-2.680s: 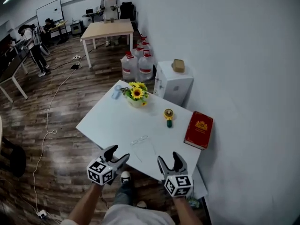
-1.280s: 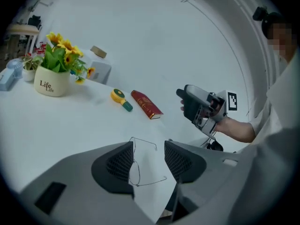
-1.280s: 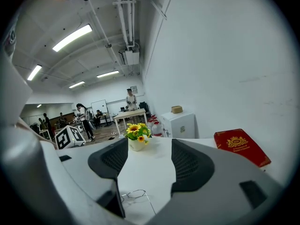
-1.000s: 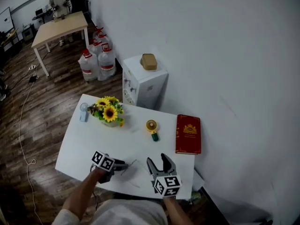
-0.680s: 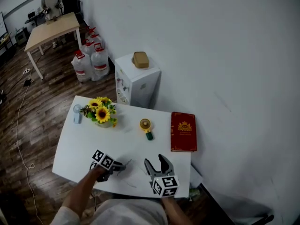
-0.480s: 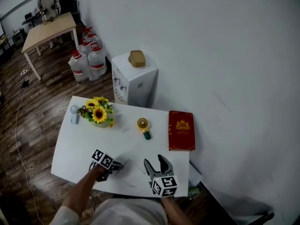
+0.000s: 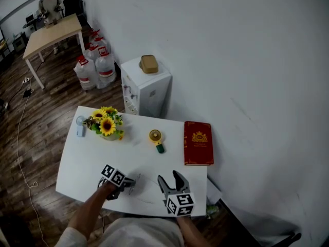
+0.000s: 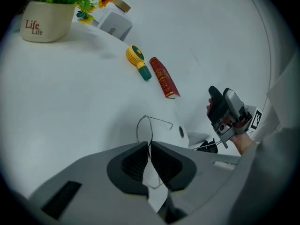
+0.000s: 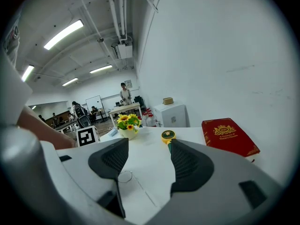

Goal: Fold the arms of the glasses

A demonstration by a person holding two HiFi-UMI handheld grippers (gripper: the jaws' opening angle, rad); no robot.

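Glasses [image 8: 146, 125] partly behind left claw [image 8: 150, 144]

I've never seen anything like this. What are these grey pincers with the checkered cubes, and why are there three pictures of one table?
There is no robot here: a person holds a hand-operated claw in each hand. One picture comes from a camera on the person's head, looking down. The other two come from cameras riding on each claw, looking along its jaws. On the white table stand a sunflower pot, a yellow gadget and a red book. The left claw has just been closing and now pinches the thin wire glasses near the person's edge of the table. The right claw hangs beside it, jaws apart and empty. The patterned cubes are part of the claws.
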